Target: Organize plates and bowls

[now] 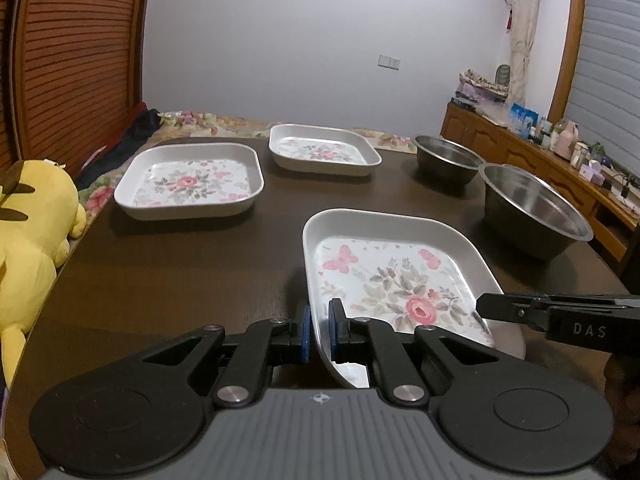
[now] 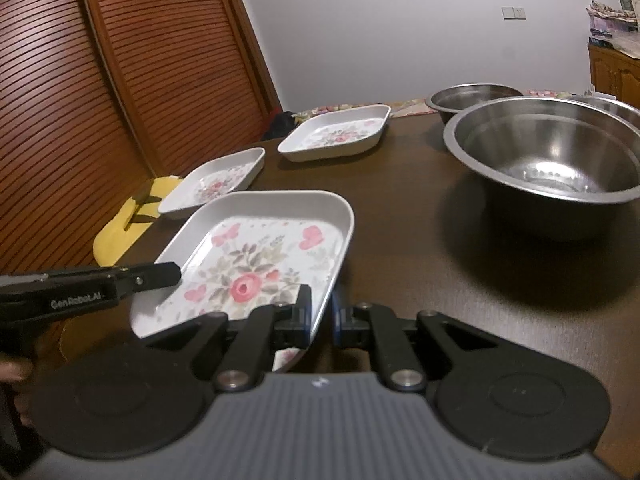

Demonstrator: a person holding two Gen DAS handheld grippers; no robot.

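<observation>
Nearest the person, both grippers pinch one floral plate [image 1: 394, 280] by opposite rims: the left gripper [image 1: 319, 326] has its jaws closed tight on the plate's left wall, one blue pad inside and one outside, and the right gripper [image 2: 322, 314] is clamped the same way on the right wall. The plate sits near the front edge of the dark wooden table [image 1: 180, 264] — whether it rests on the wood or is lifted clear, I cannot tell.

Farther back toward the left edge lies a second floral plate [image 1: 190, 180], and beyond it, near the far edge, a third floral plate [image 1: 322, 152].

By the right edge stands a large steel bowl [image 2: 548, 160], with a smaller steel bowl [image 2: 472, 98] behind it at the far right corner — the two apart.

A yellow plush toy [image 1: 30, 236] lies off the left edge.
</observation>
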